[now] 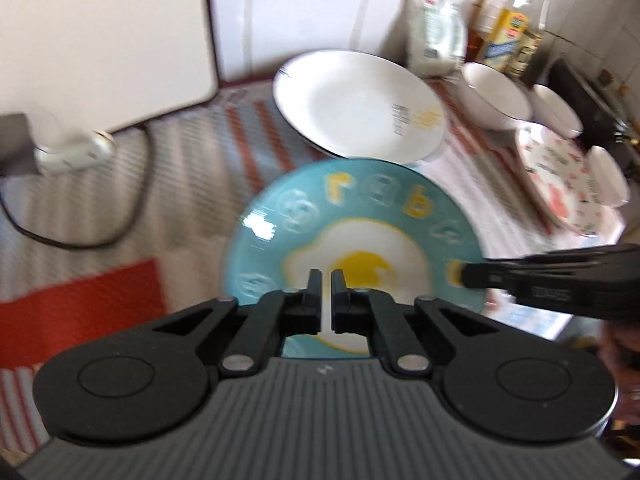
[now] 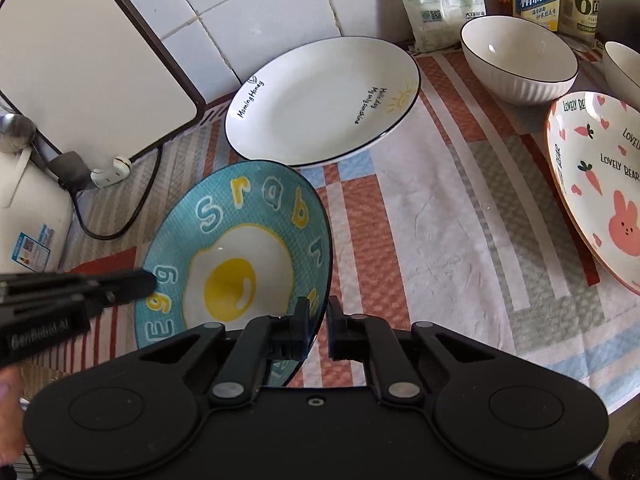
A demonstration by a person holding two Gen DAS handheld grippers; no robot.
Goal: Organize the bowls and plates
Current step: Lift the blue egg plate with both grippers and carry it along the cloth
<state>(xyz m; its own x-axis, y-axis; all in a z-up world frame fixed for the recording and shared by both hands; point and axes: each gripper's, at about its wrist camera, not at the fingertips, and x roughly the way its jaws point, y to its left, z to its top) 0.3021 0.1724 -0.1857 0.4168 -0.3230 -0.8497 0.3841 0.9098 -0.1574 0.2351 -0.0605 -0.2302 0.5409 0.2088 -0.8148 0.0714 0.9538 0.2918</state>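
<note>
Surface: checked red, grey and white tablecloth (image 2: 440, 216) under a white-tiled wall (image 2: 256, 12).
Left gripper (image 1: 326, 276): nearly pressed together, over the plate.
Right gripper (image 2: 319, 304): pinched the round teal fried-egg plate (image 2: 240, 248) by its rim.

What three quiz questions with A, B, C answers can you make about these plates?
1. Where is the white plate with the sun drawing?
A. On the floor
B. On the cloth behind the blue plate, near the tiled wall
C. In a cupboard

2. What colour is the plate with the fried egg picture?
A. Blue
B. Green
C. Black

3. How is the blue plate sitting?
A. Flat, upside down
B. Broken in pieces
C. Tilted up, with its rim between the right tongs

Answers:
1. B, because it lies just past the blue plate, close to the tiles.
2. A, because a blue ring with letters goes round the egg.
3. C, because the right wrist view shows it slanting, with its rim running between the two fingers.
</note>
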